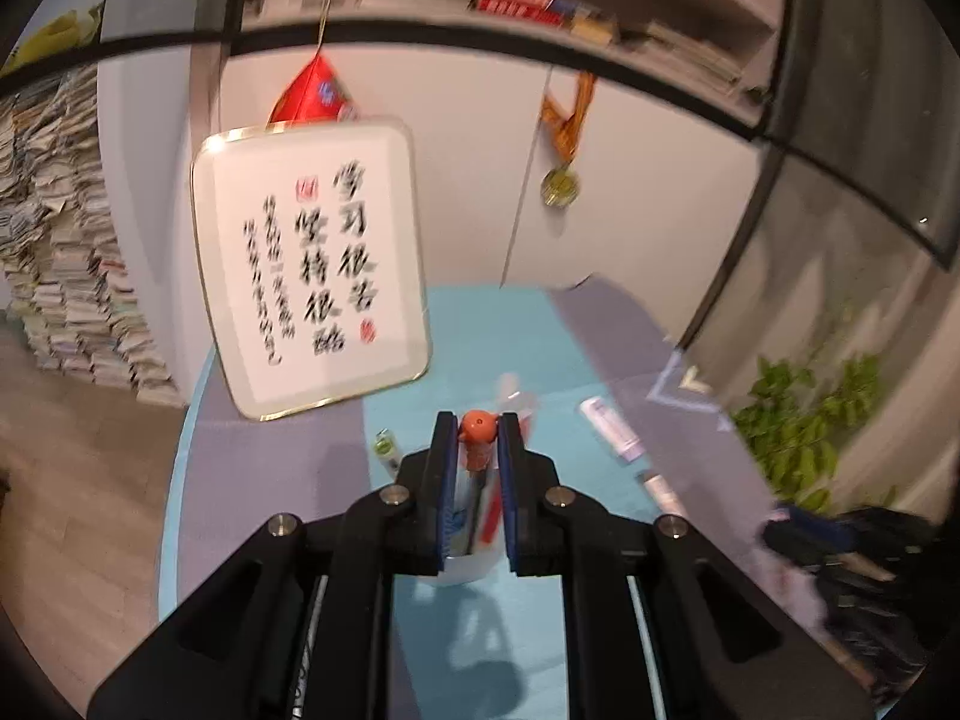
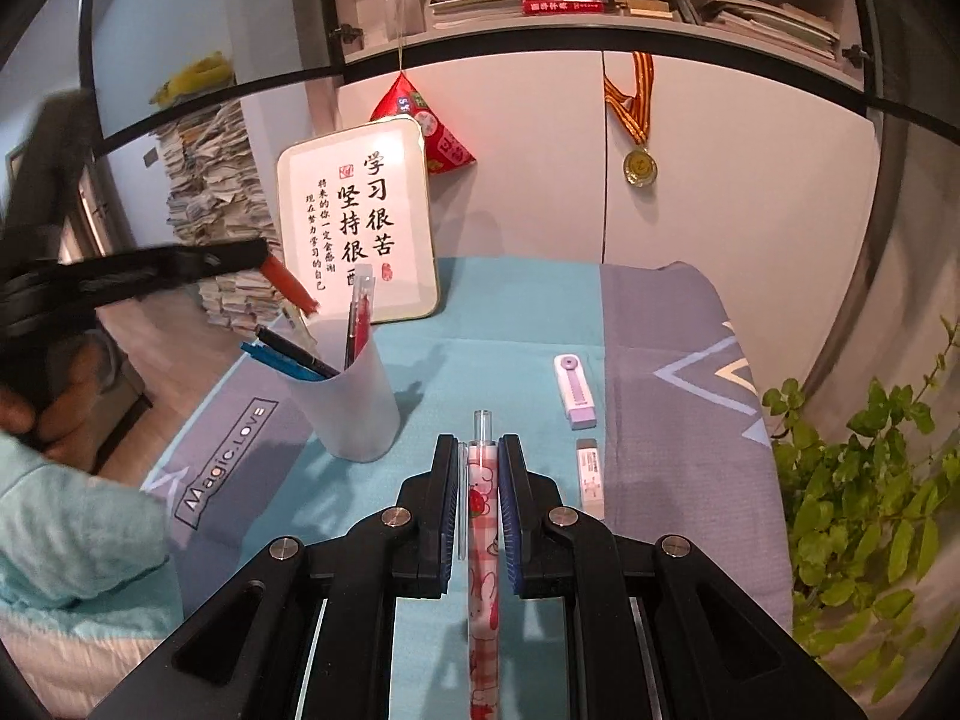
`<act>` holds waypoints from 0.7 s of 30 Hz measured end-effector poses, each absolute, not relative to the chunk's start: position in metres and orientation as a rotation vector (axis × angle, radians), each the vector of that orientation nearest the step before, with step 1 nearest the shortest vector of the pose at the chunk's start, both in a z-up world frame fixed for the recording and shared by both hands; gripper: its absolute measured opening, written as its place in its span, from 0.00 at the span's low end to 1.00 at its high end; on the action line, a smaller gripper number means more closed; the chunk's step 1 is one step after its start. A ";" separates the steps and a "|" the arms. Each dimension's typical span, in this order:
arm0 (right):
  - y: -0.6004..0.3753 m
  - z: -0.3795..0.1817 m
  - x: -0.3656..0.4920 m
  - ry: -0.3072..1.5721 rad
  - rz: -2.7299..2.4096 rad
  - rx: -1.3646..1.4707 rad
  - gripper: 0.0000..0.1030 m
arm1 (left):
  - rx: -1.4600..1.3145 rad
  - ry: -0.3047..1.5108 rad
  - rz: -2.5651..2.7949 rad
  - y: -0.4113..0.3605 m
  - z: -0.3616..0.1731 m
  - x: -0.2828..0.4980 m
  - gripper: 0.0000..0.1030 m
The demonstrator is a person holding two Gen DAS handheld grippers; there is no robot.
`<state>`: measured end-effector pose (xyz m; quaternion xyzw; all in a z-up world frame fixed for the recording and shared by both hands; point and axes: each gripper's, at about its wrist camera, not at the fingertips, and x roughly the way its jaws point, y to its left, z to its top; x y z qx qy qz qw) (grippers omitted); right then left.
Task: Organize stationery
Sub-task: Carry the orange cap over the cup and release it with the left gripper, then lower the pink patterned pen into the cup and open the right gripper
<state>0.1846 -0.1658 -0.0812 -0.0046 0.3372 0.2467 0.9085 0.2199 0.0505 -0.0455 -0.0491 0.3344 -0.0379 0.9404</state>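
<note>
My left gripper [image 1: 477, 429] is shut on an orange pen [image 1: 477, 441] and holds it over the white pen cup [image 1: 459, 567] below it. In the right wrist view the left gripper [image 2: 264, 258] hangs above the cup [image 2: 354, 402] with the orange pen [image 2: 291, 285] pointing down toward it; the cup holds several pens. My right gripper [image 2: 478, 450] is shut on a pink cartoon-print pen [image 2: 483, 540] lying along the table. A purple eraser [image 2: 575, 387] and a white eraser [image 2: 589, 471] lie to the right.
A framed calligraphy board [image 2: 360, 222] leans at the back of the cloth-covered table [image 2: 510, 312]. A green plant [image 2: 870, 510] stands off the right edge. A green-tipped item [image 1: 387, 450] lies left of the cup.
</note>
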 end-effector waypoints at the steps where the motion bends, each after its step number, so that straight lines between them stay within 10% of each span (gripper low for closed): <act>1: -0.166 -0.081 0.185 0.694 0.507 -0.008 0.13 | -0.097 0.702 -0.063 0.052 -0.053 0.225 0.11; 21: -0.131 -0.040 0.199 0.571 0.556 0.058 0.13 | -0.125 0.641 -0.064 0.073 -0.057 0.180 0.27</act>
